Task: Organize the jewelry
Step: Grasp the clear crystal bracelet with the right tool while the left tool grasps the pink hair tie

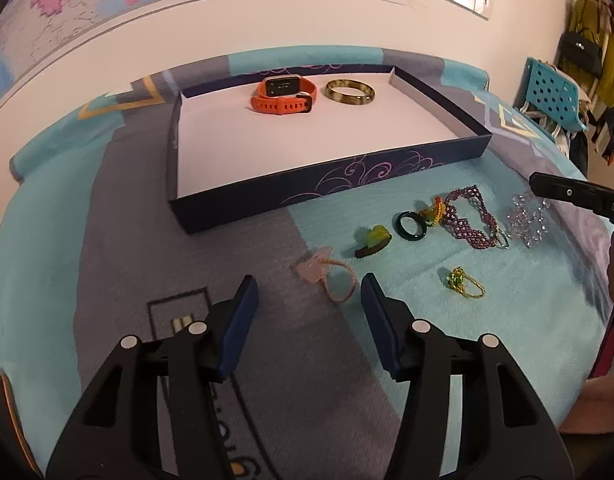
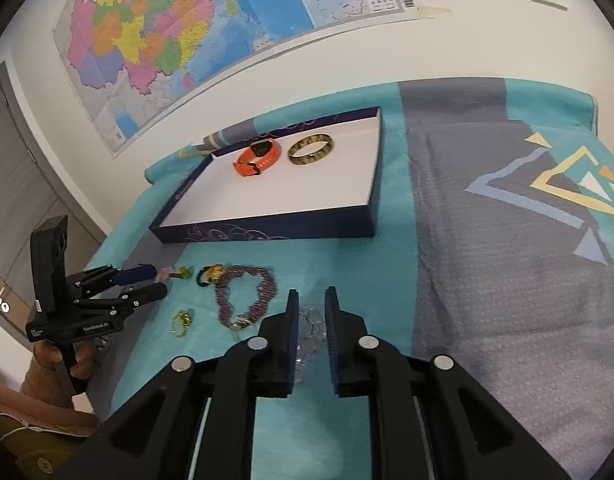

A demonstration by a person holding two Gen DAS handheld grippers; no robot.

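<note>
My left gripper (image 1: 309,280) hangs open over the blanket, and a pink charm on a cord loop (image 1: 327,276) lies on the cloth between its fingertips, untouched. To the right lie a green piece (image 1: 373,240), a dark ring (image 1: 411,226), a maroon beaded bracelet (image 1: 471,220), a gold ring (image 1: 465,282) and a clear crystal bracelet (image 1: 527,220). My right gripper (image 2: 311,300) stands slightly open just over the crystal bracelet (image 2: 311,320), which shows in the narrow gap. An orange watch (image 1: 285,96) and a brown bangle (image 1: 349,92) rest in the dark blue box (image 1: 327,188).
A teal and grey blanket (image 2: 487,280) covers the surface up to a white wall with a map (image 2: 187,40). A blue perforated chair (image 1: 551,92) stands at the right. A hand (image 2: 79,364) holds the left gripper (image 2: 161,279).
</note>
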